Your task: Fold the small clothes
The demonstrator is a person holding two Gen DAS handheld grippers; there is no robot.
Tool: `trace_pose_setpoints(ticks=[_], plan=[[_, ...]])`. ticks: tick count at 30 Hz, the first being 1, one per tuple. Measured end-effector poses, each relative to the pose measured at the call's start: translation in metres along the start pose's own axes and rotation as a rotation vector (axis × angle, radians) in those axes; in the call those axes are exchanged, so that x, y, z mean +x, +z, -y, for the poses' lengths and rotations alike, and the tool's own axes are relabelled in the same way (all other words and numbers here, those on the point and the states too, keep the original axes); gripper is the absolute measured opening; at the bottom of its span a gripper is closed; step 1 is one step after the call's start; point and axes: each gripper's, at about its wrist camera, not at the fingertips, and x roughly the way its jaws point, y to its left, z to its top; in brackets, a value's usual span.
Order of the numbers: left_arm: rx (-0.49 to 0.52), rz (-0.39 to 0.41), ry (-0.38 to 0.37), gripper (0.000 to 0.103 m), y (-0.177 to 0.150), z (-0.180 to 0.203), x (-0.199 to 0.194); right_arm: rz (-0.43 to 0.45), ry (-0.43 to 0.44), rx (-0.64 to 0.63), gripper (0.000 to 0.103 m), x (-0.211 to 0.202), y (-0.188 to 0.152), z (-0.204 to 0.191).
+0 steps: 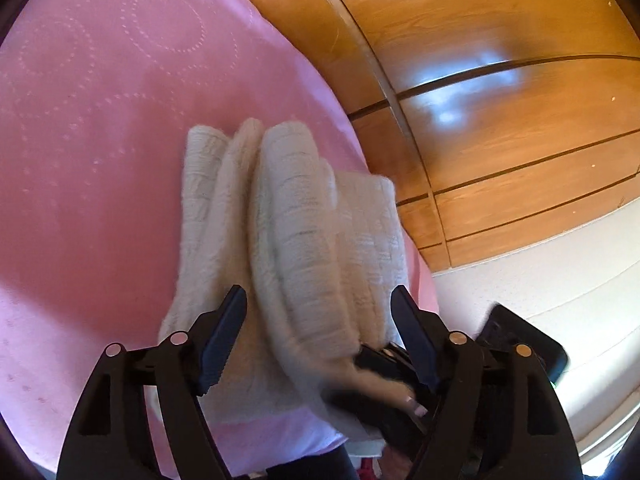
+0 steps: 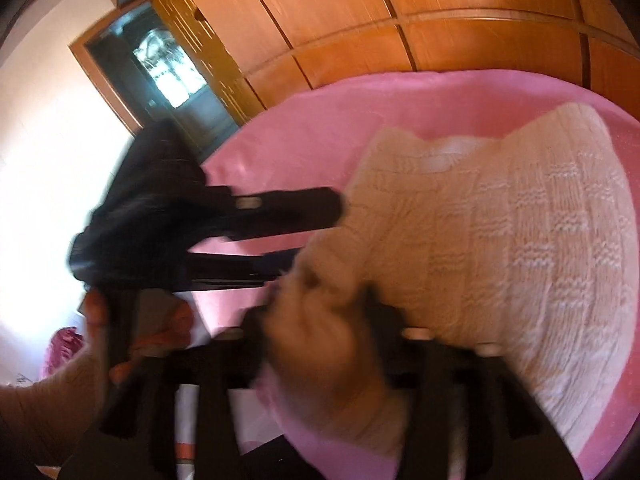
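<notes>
both tools angled down over cream knit sweater — left tool jaws apart, right tool unclear.

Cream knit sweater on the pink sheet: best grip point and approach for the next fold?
Probably the near rolled sleeve end of the cream knit sweater, taken from the near side. It lies as a raised ridge running straight between the left gripper fingers, which stand open, so closing should pinch it.

Pink bedspread, wooden wardrobe, perhaps.
</notes>
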Motion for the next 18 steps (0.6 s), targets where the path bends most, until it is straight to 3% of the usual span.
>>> trace_pose_setpoints(ticks=[5, 8, 9, 10, 13, 18], plan=[[0.023, -0.006, 0.044, 0.073, 0.004, 0.013, 0.014, 0.072, -0.02, -0.025, 0.064, -0.049, -0.019, 0.011], [0.048, -0.013, 0.088, 0.069, 0.007, 0.022, 0.024, 0.123, -0.105, -0.004, 0.063, -0.084, -0.031, 0.031], [0.061, -0.01, 0.112, 0.061, 0.007, 0.025, 0.026, 0.126, -0.134, 0.016, 0.062, -0.089, -0.034, 0.041], [0.074, -0.006, 0.13, 0.045, 0.007, 0.027, 0.029, 0.126, -0.155, 0.038, 0.06, -0.095, -0.037, 0.047], [0.14, 0.011, 0.204, 0.022, 0.008, 0.034, 0.027, 0.114, -0.19, 0.063, 0.055, -0.09, -0.043, 0.058], [0.265, 0.105, 0.286, 0.019, 0.005, 0.057, -0.004, 0.071, -0.17, 0.006, 0.053, -0.061, -0.04, 0.027]])
